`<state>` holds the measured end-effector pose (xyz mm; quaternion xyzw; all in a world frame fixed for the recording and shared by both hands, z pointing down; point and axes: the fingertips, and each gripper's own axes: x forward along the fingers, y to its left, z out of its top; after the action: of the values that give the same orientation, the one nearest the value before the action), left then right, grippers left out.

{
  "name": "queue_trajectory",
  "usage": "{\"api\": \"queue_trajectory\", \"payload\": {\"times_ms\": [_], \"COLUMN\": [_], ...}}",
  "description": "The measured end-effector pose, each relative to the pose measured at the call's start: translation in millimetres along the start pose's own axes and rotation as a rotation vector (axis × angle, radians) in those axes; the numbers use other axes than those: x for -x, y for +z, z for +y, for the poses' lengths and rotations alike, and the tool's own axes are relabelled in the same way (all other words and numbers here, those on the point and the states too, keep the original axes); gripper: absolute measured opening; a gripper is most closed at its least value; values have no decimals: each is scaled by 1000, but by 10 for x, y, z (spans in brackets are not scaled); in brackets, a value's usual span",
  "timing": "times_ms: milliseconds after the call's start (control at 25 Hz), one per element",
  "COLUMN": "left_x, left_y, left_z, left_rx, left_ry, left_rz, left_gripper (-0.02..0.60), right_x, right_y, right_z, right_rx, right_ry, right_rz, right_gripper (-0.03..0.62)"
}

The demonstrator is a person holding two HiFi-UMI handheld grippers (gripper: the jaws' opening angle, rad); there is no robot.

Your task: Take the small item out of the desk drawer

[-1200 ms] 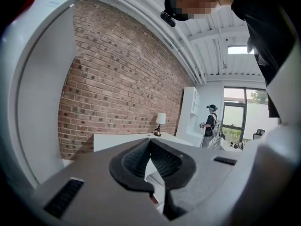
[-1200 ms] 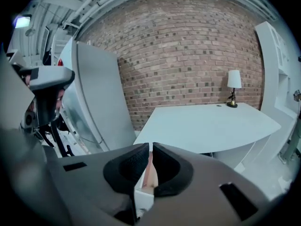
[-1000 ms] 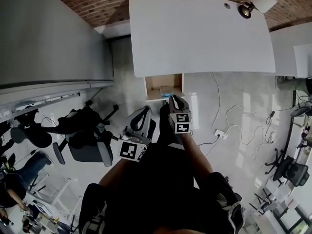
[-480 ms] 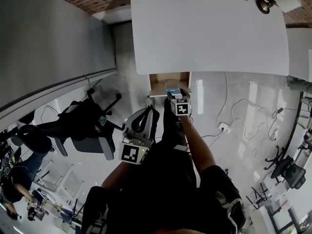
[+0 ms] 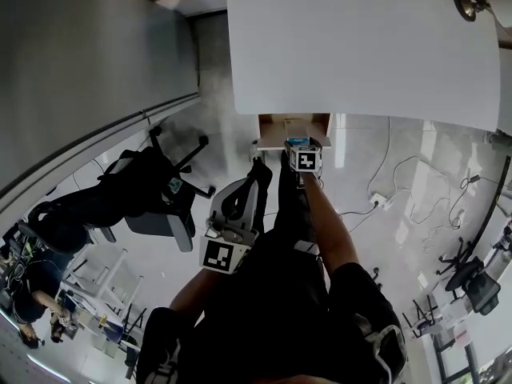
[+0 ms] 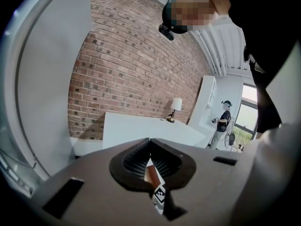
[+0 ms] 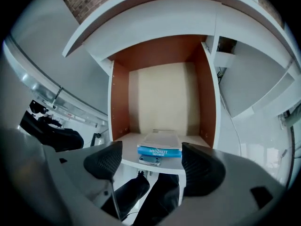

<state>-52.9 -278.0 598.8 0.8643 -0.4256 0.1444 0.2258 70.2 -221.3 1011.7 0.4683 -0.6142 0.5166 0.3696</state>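
Observation:
The desk drawer [image 7: 164,98] stands pulled out under the white desk [image 5: 360,46], with brown side walls and a pale floor. A small blue and white box [image 7: 159,146] lies at its front edge and also shows as a blue spot [image 5: 298,141] in the head view. My right gripper [image 7: 154,163] points into the drawer, its jaws opening. The box lies just ahead of the two pads [image 7: 106,159] and is not touched. The right gripper [image 5: 298,145] sits at the drawer's front. My left gripper [image 5: 254,174] hangs lower left of it, shut and empty [image 6: 151,159].
A black office chair [image 5: 152,198] stands left of the drawer. A power strip with cables [image 5: 376,202] lies on the floor at the right. A lamp [image 5: 468,2] is on the desk's far corner. A grey partition [image 5: 88,62] runs along the left.
My right gripper has moved forward to the drawer's front and its jaws have spread from shut to wide. The left gripper stays shut, trailing behind.

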Motion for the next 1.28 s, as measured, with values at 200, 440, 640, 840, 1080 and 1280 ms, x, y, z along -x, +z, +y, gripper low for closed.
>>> {"api": "queue_trajectory", "payload": {"times_ms": [200,440,640,840,1080,1280], "left_x": [-50,-51,-35,27,95,188], "left_y": [-123,-131,-178,-206,-232,-149], "left_z": [68,95,107,119,119,97], "left_rx": [22,29,39,42,46,47], "left_ry": [10,22,34,40,44,40], "left_rz": [10,17,20,23,23,-13], "left_gripper": [9,9,9,9,9,9], "right_x": [-201,-299,-387,-409,-408,-219], "right_y": [-37,-58,-86,-175,-187,-111], "right_z": [-120,-152,-135,-135,-138,-79], "right_rx": [-28,-61,-6,13,4,37], "right_ry": [-38,-41,-71,-97,-82,-77], "right_rz": [23,71,87,125,125,86], "right_gripper": [386,391,390,387,385,385]}}
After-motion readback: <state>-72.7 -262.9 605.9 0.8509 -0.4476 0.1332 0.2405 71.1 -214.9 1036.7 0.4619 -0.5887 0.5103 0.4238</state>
